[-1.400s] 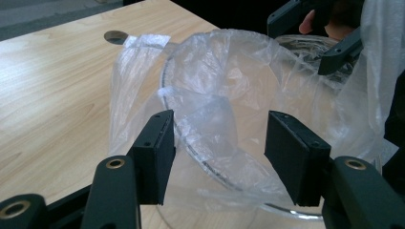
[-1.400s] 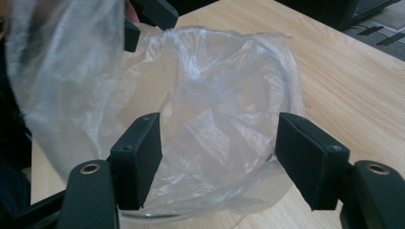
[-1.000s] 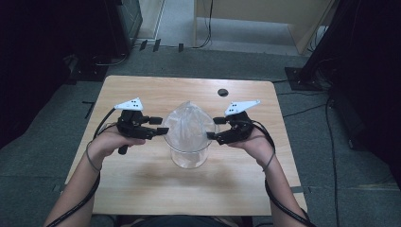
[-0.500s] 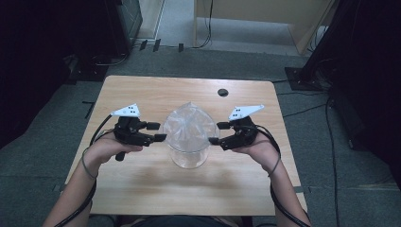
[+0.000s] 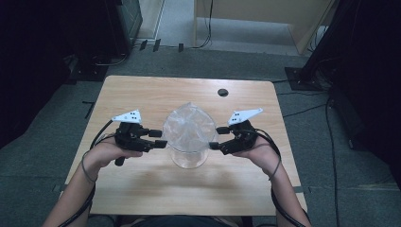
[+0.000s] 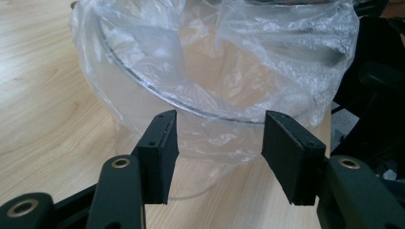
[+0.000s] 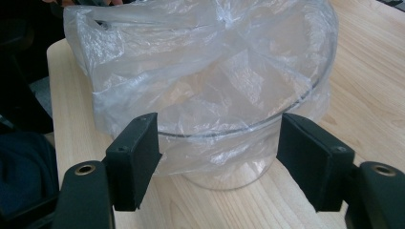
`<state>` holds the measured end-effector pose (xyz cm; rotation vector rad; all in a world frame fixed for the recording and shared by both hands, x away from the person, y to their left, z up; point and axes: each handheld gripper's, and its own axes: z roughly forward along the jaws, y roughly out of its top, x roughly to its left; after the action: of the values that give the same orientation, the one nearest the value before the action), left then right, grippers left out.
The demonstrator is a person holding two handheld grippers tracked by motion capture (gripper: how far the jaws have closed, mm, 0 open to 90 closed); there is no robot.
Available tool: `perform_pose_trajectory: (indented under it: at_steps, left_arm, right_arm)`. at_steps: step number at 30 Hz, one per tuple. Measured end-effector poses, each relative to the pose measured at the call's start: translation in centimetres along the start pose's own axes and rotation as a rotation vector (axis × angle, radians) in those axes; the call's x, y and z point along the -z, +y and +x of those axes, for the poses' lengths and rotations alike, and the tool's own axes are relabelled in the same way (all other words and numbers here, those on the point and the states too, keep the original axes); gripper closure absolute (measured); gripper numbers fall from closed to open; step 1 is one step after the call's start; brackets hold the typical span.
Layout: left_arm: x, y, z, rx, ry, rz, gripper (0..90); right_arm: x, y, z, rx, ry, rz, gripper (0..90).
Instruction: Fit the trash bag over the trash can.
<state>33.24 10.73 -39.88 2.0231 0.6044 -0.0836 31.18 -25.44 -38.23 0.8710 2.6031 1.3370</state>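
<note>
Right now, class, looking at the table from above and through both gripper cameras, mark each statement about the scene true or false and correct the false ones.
1. A clear plastic bag lines the glass container. True.
2. The left gripper is clamped on the bag. False: its jaws, which have just been closing, stand apart beside the bag with no plastic pinched.
3. The right gripper is open. True.
4. The container lies tipped on its side. False: it stands upright on the wooden table.
5. Both grippers are on the same side of the container. False: one is on each side.
</note>
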Motion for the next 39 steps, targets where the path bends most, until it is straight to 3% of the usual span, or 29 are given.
perform_pose_trajectory:
  at_steps: [13,21,28,31,39]
  left_arm:
    - [-0.1,-0.5,-0.2,0.020,-0.002,-0.013,47.8]
    - [0.3,-0.7,-0.3,0.022,-0.013,-0.016,66.0]
    - [0.0,-0.6,-0.5,-0.004,0.005,-0.030,87.6]
    - [-0.1,-0.7,-0.4,-0.011,0.011,-0.030,90.0]
    - [-0.3,-1.1,0.2,0.005,0.032,-0.022,90.0]
  right_arm:
    - [-0.3,-0.7,0.4,-0.029,0.010,0.005,36.2]
    - [0.2,-0.4,0.7,-0.096,-0.001,0.021,61.8]
    - [-0.3,-0.1,1.4,-0.080,-0.002,0.038,86.6]
    - [-0.6,-0.1,1.6,-0.054,-0.004,0.050,89.0]
    - [-1.1,-0.7,0.9,-0.059,-0.007,0.064,89.7]
